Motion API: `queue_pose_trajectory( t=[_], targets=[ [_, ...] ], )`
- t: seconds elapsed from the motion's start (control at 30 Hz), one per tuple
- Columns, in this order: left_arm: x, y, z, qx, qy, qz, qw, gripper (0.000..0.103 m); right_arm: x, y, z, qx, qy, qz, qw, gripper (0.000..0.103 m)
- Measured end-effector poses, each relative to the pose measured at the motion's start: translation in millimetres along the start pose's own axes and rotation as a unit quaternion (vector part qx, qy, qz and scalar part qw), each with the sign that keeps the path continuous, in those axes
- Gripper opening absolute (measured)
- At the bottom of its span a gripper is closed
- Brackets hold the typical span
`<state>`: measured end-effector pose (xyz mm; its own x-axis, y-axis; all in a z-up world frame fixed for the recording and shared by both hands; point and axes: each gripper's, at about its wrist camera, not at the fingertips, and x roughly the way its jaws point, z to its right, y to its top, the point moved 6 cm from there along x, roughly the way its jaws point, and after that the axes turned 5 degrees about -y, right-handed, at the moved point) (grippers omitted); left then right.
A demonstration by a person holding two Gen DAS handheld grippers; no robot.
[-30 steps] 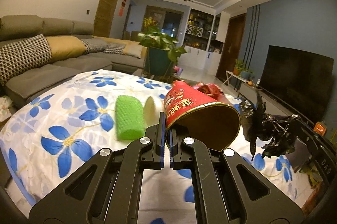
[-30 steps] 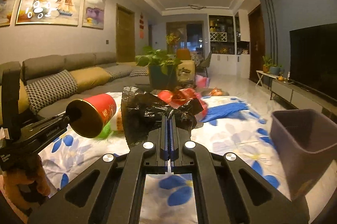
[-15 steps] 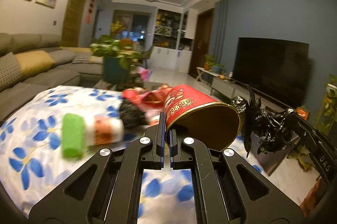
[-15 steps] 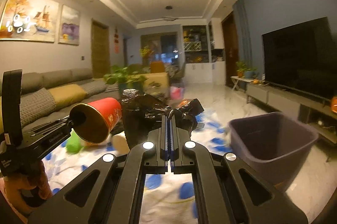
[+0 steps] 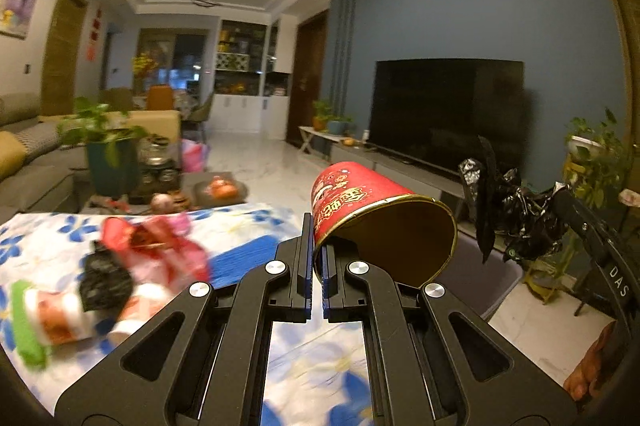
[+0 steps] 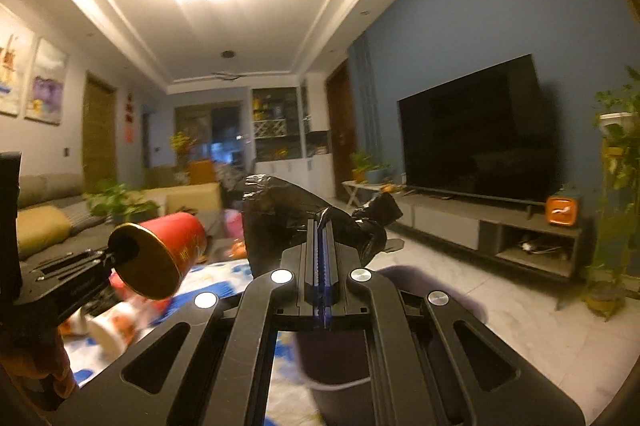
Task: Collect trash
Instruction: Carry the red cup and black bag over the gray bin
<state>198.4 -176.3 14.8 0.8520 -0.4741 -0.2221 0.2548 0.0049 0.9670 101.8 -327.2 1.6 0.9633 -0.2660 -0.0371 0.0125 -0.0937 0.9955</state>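
Note:
My left gripper (image 5: pixel 315 226) is shut on the rim of a red paper cup (image 5: pixel 372 214), held in the air with its brown inside facing me; the cup also shows in the right wrist view (image 6: pixel 160 254). My right gripper (image 6: pixel 321 226) is shut on a crumpled black plastic bag (image 6: pixel 288 214), also seen at the right of the left wrist view (image 5: pixel 516 214). A dark purple bin (image 6: pixel 340 358) sits right below the right gripper, partly hidden by it. More trash lies on the flowered table: a red wrapper (image 5: pixel 160 246), a black bag (image 5: pixel 106 286), a green-capped cup (image 5: pixel 44 318).
The flowered tablecloth (image 5: pixel 248 222) covers the table at the left. A blue item (image 5: pixel 248 258) lies on it. A TV (image 6: pixel 476 137) on a low cabinet (image 6: pixel 500 230) stands to the right over tiled floor. A sofa (image 6: pixel 44 222) and potted plant (image 5: pixel 108 153) are at the left.
Both grippers have swung right and upward with the cup and the bag. The table trash has slid to the left of view, and the purple bin now lies under the right gripper.

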Motion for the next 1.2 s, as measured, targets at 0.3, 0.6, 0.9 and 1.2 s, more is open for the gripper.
queue_pose_trajectory(
  t=[0.3, 0.6, 0.9, 1.2],
  targets=[
    [61.8, -2.9, 31.1, 0.018, -0.038, -0.018, 0.9989, 0.002, 22.1, -6.4, 27.4, 0.005, -0.047, 0.005, 0.999, 0.002],
    [90.4, -16.8, 39.7, 0.017, -0.042, -0.035, 0.9983, 0.002, 41.7, -10.7, 35.7, 0.010, -0.061, -0.003, 0.998, 0.002],
    [104.2, -20.9, 44.9, 0.016, -0.045, -0.042, 0.9980, 0.002, 50.5, -13.3, 35.0, 0.011, -0.060, -0.017, 0.998, 0.002],
    [122.1, -24.8, 52.7, 0.015, -0.049, -0.048, 0.9975, 0.002, 56.1, -14.3, 35.7, 0.014, -0.059, -0.025, 0.998, 0.002]
  ],
)
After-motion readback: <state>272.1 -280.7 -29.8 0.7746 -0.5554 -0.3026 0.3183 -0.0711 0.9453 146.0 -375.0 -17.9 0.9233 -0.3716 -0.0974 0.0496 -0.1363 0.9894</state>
